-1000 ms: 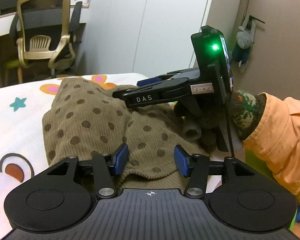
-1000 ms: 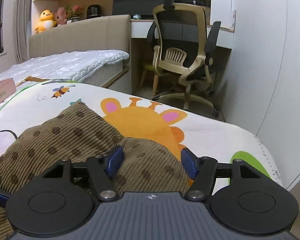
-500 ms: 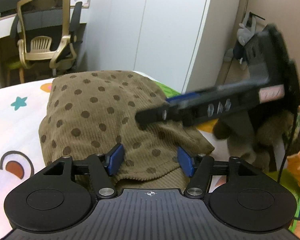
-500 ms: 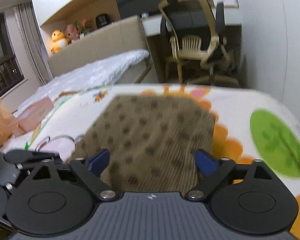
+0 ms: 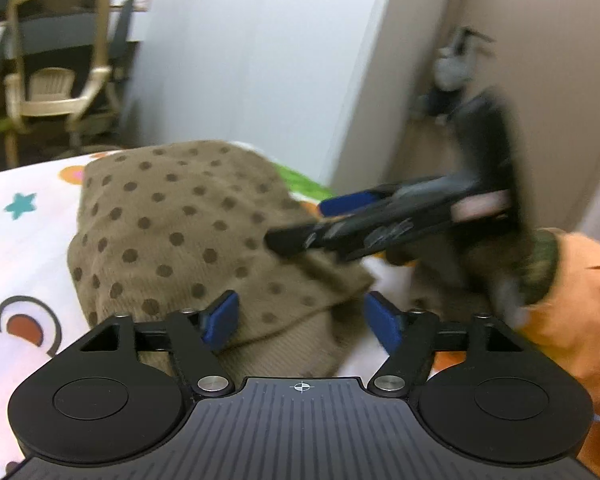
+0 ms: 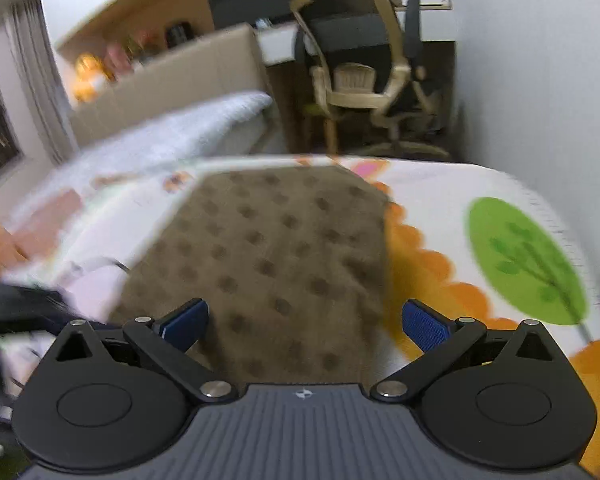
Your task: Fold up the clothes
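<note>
A brown corduroy garment (image 5: 172,232) with darker dots lies folded on the cartoon-print bed sheet (image 5: 16,248). My left gripper (image 5: 302,314) hovers at its near edge. Its jaws are opening, with the cloth's edge between the blue pads but not pinched. In the right wrist view the garment (image 6: 284,240) is a flat rectangle, and my right gripper (image 6: 305,322) stands wide open over its near end, holding nothing. The left wrist view shows the right gripper (image 5: 312,222) blurred over the cloth's right side, carried by a gloved hand (image 5: 540,260) with an orange sleeve (image 5: 580,304).
A beige office chair (image 6: 360,80) stands beyond the bed's far end by a desk. A second bed (image 6: 180,128) with a headboard lies at the back left. White cupboard doors (image 5: 260,60) and a wall with a hanging plush toy (image 5: 452,72) close the right side.
Both grippers have opened and let go of the brown garment, which now lies folded flat. The right gripper has drawn back to the right and rolled; the left one has risen a little.
</note>
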The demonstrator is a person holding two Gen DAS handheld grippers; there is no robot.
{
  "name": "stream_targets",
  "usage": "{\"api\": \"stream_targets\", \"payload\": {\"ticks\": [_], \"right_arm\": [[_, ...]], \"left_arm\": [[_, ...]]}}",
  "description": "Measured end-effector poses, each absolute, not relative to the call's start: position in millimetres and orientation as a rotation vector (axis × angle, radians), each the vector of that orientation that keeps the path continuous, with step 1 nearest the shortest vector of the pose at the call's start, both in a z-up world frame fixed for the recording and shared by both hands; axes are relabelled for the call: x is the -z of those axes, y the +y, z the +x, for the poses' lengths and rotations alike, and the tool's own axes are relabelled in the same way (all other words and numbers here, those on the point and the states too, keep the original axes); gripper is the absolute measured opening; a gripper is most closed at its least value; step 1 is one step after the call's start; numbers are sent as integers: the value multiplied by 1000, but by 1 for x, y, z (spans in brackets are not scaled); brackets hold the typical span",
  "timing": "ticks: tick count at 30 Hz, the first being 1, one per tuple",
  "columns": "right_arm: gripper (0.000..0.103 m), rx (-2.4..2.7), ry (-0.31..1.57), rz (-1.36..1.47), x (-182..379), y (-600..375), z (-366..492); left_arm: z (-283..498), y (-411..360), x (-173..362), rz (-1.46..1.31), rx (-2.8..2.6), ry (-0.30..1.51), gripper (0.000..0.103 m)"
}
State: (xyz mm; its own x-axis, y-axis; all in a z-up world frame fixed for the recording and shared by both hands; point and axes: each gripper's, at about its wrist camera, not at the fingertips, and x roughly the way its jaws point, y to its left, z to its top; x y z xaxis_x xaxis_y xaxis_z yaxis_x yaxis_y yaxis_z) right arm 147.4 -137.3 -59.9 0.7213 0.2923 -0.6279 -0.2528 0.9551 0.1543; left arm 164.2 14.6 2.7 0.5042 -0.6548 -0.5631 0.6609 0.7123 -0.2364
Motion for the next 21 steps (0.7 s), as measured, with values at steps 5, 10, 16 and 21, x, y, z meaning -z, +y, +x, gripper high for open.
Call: {"api": "stream_targets", "payload": {"ticks": [5,10,16,21], "right_arm": [[103,-263,676,-152,74,-122,136],[103,-245,630,-239,77,-115,126],[103,-254,639,-190,79,-121,129],[103,-255,637,-177,80,-121,129]], "left_arm": [[191,53,-39,-128,682,595,89],[252,78,-20,-296,497,682,91],[283,76,29,-407,551,845,87],[285,69,47,-441,616,896,87]]}}
